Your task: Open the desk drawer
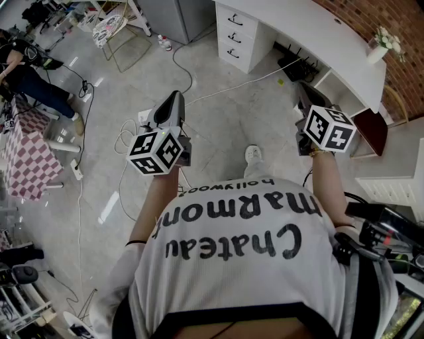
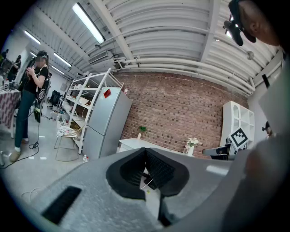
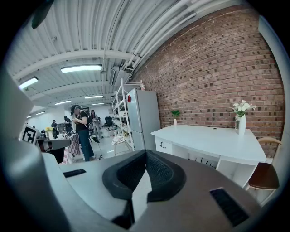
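Note:
A white desk [image 1: 318, 30] stands at the far right against a brick wall. Its stack of three drawers [image 1: 235, 33] with dark handles is closed. In the right gripper view the desk [image 3: 213, 140] is ahead, and one drawer handle [image 3: 162, 145] shows at its left end. My left gripper [image 1: 173, 98] and right gripper [image 1: 303, 88] are held out over the floor, well short of the desk. The left gripper [image 2: 146, 152] is shut with nothing in it. My right gripper [image 3: 146, 153] is shut and empty too. The desk [image 2: 136, 144] looks small and far off in the left gripper view.
Cables [image 1: 199, 93] trail across the floor in front of the desk. A grey fridge [image 1: 172, 16] stands left of it, and a brown chair [image 1: 371, 129] sits at its right end. A vase of flowers [image 1: 381, 43] is on the desktop. A person [image 1: 30, 79] stands far left.

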Action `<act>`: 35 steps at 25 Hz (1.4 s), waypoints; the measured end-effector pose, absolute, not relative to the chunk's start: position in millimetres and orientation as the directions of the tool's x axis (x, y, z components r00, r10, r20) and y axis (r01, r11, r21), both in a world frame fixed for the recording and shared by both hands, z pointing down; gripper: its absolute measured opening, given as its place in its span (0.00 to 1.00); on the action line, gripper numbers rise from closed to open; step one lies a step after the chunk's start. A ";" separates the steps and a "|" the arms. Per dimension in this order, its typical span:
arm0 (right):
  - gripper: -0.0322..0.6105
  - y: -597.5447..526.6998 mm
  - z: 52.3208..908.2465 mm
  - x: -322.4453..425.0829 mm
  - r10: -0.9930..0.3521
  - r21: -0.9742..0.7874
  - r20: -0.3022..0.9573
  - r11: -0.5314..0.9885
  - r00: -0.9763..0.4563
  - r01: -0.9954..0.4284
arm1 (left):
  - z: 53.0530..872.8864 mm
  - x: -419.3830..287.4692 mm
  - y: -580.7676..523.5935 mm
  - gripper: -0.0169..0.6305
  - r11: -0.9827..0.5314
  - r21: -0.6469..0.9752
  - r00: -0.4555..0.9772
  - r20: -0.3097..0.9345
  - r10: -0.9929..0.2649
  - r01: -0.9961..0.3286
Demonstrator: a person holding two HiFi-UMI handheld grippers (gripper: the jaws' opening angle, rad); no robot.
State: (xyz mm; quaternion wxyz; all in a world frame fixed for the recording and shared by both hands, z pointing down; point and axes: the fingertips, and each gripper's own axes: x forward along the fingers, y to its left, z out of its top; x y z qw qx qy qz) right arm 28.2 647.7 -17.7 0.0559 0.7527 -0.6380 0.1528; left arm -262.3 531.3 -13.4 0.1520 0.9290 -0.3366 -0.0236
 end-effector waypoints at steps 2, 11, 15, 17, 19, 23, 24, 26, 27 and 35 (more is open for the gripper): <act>0.07 648.5 -17.2 29.8 -0.944 -0.112 0.299 -0.178 0.138 -0.978 | -15.8 -258.6 533.8 0.05 -0.734 0.286 0.775 0.055 -0.629 -0.616; 0.07 640.9 -14.1 45.7 -0.947 -0.125 0.300 -0.162 0.118 -0.979 | -18.6 -242.3 533.0 0.05 -0.736 0.282 0.776 0.052 -0.629 -0.616; 0.07 626.8 -14.5 54.7 -0.955 -0.165 0.284 -0.137 0.086 -0.977 | -18.9 -232.7 523.0 0.05 -0.728 0.289 0.769 0.046 -0.638 -0.621; 0.07 616.3 -14.4 60.9 -0.956 -0.169 0.285 -0.125 0.073 -0.978 | -18.8 -227.1 515.2 0.05 -0.722 0.296 0.764 0.045 -0.643 -0.625; 0.07 601.6 -12.7 69.3 -0.954 -0.159 0.293 -0.115 0.064 -0.981 | -19.7 -222.7 503.5 0.05 -0.712 0.302 0.754 0.040 -0.655 -0.634; 0.07 558.8 -7.7 95.1 -0.950 -0.134 0.308 -0.089 0.044 -0.987 | -19.5 -208.8 469.7 0.05 -0.679 0.302 0.720 0.033 -0.694 -0.669; 0.07 546.6 -6.4 102.4 -0.950 -0.132 0.311 -0.081 0.036 -0.988 | -18.1 -202.8 460.2 0.05 -0.672 0.302 0.713 0.036 -0.701 -0.676; 0.07 521.6 -5.7 117.5 -0.949 -0.127 0.315 -0.064 0.021 -0.990 | -15.9 -188.1 439.2 0.05 -0.660 0.303 0.701 0.041 -0.712 -0.687; 0.07 509.0 -6.1 125.4 -0.948 -0.121 0.317 -0.056 0.015 -0.991 | -15.3 -179.9 428.2 0.05 -0.655 0.305 0.697 0.041 -0.716 -0.691; 0.07 429.8 -9.6 185.9 -0.944 -0.116 0.330 -0.014 -0.025 -0.993 | -11.4 -113.3 360.5 0.05 -0.639 0.330 0.691 0.060 -0.720 -0.694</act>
